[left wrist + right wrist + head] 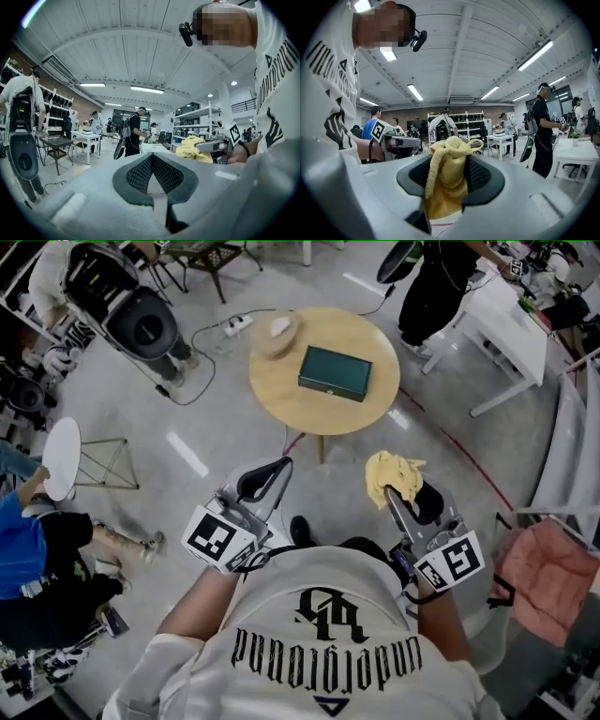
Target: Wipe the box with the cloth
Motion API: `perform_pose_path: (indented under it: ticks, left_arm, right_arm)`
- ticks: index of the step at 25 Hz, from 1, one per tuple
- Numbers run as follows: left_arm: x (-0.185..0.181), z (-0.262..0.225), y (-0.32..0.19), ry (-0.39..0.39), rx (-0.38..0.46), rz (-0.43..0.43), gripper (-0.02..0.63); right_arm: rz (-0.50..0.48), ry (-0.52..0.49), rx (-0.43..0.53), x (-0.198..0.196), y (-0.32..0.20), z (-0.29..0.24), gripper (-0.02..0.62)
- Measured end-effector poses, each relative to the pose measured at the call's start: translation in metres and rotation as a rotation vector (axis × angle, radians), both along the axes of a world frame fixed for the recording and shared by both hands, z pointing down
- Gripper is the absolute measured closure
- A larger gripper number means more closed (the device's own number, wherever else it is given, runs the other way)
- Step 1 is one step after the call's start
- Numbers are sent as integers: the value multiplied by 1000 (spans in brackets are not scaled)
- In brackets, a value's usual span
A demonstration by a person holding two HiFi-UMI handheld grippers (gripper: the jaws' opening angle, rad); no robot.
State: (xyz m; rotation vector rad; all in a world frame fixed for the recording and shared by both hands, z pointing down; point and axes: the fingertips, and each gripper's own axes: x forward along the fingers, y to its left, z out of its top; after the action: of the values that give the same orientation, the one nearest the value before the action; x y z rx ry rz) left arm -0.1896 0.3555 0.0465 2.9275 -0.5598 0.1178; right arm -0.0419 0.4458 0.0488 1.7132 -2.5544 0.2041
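Note:
The dark green box point(335, 373) lies flat on a round wooden table point(291, 399) ahead of me, and both grippers are held well short of it, over the floor. In the head view a crumpled yellow cloth point(393, 474) sticks out of my right gripper point(401, 495). The right gripper view shows that gripper point(451, 161) shut on the cloth point(446, 187), which bunches up between the black pads. My left gripper point(278, 470) is at the left, level with the right one. In its own view the left gripper point(153, 158) is shut with nothing in it, and the cloth point(191, 149) shows beside it.
A beige object point(277, 331) sits on the table's far left edge. A power strip and cables point(234, 326) lie on the floor behind it. A small white side table point(61, 457) stands at left, a white desk point(511, 329) at upper right. People stand and sit around.

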Motion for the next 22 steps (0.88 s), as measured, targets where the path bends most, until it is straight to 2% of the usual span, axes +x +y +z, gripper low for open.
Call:
perform_pose_path:
  ticks: [8, 22]
  left_arm:
    - [27, 17, -51, -20, -29, -27, 600]
    - [118, 19, -100, -33, -22, -168, 600]
  right_arm:
    - [-13, -9, -20, 36, -56, 12, 430]
    - [-163, -13, -4, 140, -131, 12, 430]
